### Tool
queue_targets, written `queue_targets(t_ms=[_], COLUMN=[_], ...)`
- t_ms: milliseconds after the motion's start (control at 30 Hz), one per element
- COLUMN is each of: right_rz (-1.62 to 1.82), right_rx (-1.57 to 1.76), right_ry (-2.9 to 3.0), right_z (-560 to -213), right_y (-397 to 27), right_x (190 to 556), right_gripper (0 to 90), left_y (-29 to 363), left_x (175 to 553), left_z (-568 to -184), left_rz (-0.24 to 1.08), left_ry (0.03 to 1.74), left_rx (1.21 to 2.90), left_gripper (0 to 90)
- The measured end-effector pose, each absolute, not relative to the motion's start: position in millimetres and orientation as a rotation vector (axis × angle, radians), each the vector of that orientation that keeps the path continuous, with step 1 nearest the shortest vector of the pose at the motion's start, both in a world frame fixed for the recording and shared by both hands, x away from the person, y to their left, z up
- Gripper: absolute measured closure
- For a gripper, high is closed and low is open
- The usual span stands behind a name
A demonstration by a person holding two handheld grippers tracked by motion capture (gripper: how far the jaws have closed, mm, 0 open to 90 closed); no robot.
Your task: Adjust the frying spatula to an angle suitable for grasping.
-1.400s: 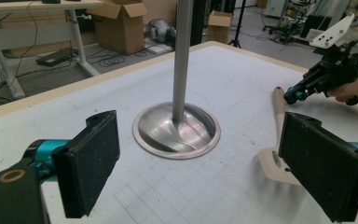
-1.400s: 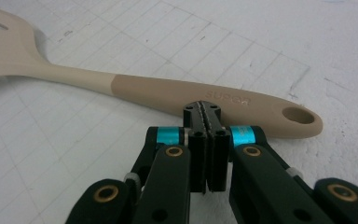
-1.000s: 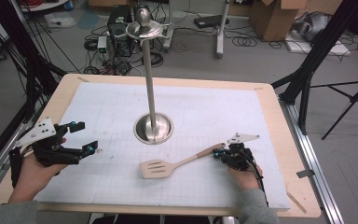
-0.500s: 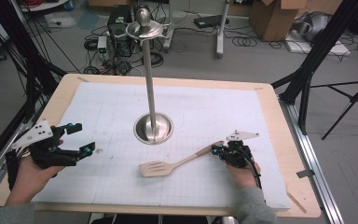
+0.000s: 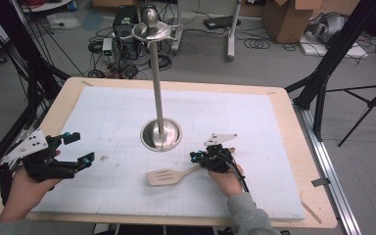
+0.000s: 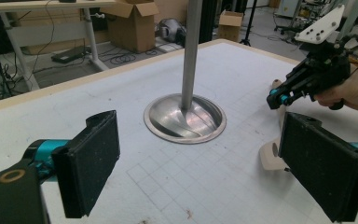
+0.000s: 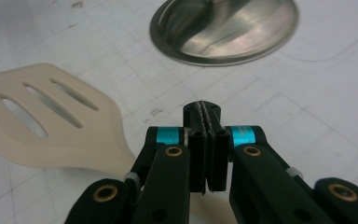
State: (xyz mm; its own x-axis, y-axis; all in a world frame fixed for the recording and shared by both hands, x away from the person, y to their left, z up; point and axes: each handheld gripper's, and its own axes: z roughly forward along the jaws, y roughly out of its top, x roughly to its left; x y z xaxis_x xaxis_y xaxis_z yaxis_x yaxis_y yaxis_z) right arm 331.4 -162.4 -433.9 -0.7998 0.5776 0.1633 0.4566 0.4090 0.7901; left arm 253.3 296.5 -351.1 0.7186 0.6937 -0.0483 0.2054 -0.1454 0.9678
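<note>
Since the earlier frame, the right gripper (image 5: 196, 157) has travelled along the spatula's handle toward the slotted head, while the spatula (image 5: 164, 177) itself lies about where it was.

1. Right jaws: in the right gripper view the right gripper (image 7: 207, 109) has its pads pressed flat together with nothing between them. The spatula (image 7: 51, 121) lies flat just left of and below the tips, and its handle runs back under the gripper body. I read this as no grip yet.
2. Step in hand, as I judge it: take hold of the handle near the neck. To do it well, I open the jaws first, set one pad on each side of the handle, lower until the tips are near the mat (image 5: 254, 122), then close squarely. A skewed closure would likely twist the spatula.
3. Left jaws: the left gripper (image 5: 81, 147) hangs wide open and empty at the table's left, well apart from the spatula. I keep it clear.
4. Surroundings: the metal stand (image 5: 161, 134) is near the spatula's head; I lift away from its post.
</note>
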Motion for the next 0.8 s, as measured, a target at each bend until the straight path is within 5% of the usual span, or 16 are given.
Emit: queue_targets(t_ms=[800], right_rz=[1.191], right_rx=[0.818], right_ry=[2.648], right_z=[-443], right_y=[-137], right_x=[325], right_gripper=[89.7], left_y=[301], left_x=[253], left_z=[-354], left_rz=[0.501], left_ry=[0.745], left_rx=[1.705], left_gripper=[13.0])
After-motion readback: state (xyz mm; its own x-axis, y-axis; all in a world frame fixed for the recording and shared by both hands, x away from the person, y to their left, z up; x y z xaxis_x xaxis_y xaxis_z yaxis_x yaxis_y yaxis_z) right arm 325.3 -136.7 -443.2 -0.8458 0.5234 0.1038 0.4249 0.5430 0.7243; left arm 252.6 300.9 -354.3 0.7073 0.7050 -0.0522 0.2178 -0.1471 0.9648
